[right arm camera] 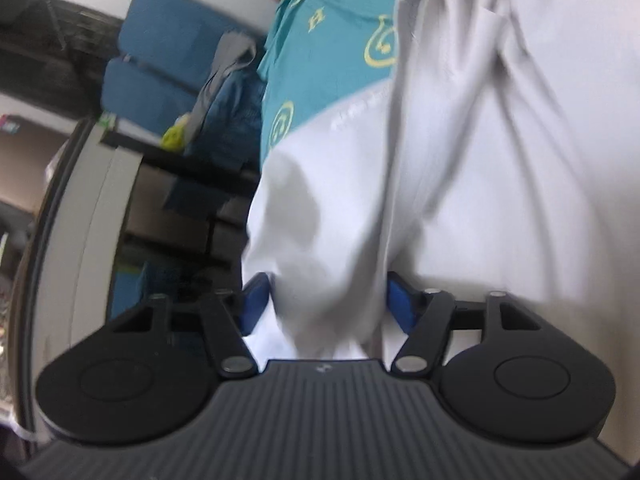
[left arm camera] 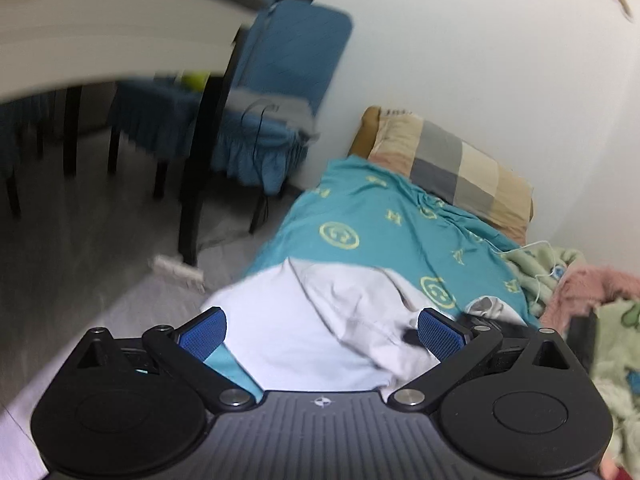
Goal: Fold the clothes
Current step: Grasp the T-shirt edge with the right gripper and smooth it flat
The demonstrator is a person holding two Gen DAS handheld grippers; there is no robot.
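Note:
A white garment point(left arm camera: 320, 320) lies crumpled on a bed with a teal patterned sheet point(left arm camera: 380, 224). My left gripper point(left arm camera: 320, 334) is open above the garment's near part, blue pads point(left arm camera: 204, 334) wide apart, holding nothing. In the right wrist view the white garment point(right arm camera: 460, 160) fills most of the frame, hanging in folds. My right gripper point(right arm camera: 326, 304) has a bunch of this cloth between its blue pads point(right arm camera: 256, 300), which stand partly apart around the fabric. The teal sheet point(right arm camera: 320, 48) shows behind it.
A checked pillow point(left arm camera: 460, 164) lies at the bed's head by the white wall. A green blanket and pink cloth point(left arm camera: 580, 288) pile at the right. A blue-covered chair point(left arm camera: 280, 92) and a dark-legged table point(left arm camera: 120, 32) stand left of the bed.

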